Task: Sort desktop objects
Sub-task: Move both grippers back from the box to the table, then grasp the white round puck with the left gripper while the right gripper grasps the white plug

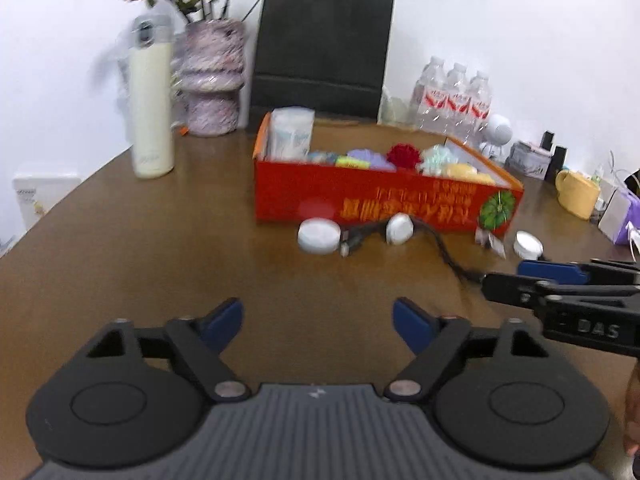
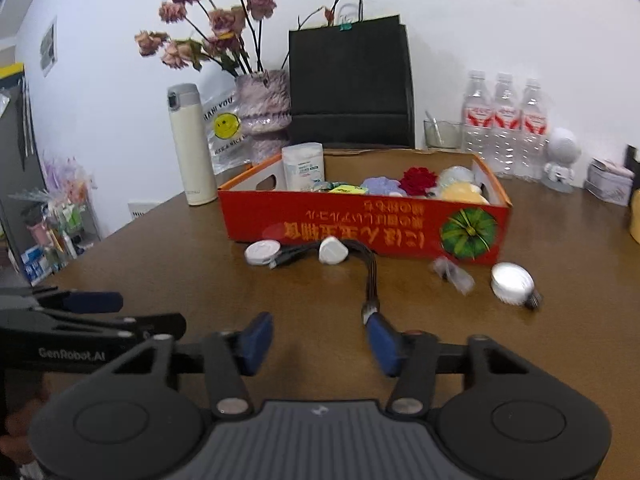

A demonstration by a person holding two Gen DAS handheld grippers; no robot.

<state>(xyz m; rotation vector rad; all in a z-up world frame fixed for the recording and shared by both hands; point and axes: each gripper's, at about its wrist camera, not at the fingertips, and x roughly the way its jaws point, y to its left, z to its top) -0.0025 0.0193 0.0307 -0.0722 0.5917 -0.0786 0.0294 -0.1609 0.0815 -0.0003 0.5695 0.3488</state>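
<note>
The black cable (image 2: 370, 280) is lying lengthwise toward the right gripper (image 2: 318, 340), whose empty jaws are standing apart; the left gripper (image 1: 318, 320), jaws also apart, is farther away

The tabletop (image 2: 160, 248) looks like brown wood with a smooth, slightly glossy finish. The red box (image 2: 360, 228) at centre frame is printed cardboard. Behind it, the black bag (image 2: 350, 88) looks like matt paper. At upper right, the water bottles (image 2: 504, 120) are clear plastic. The flask (image 2: 188, 148), left of centre, has a smooth cream body.
</note>
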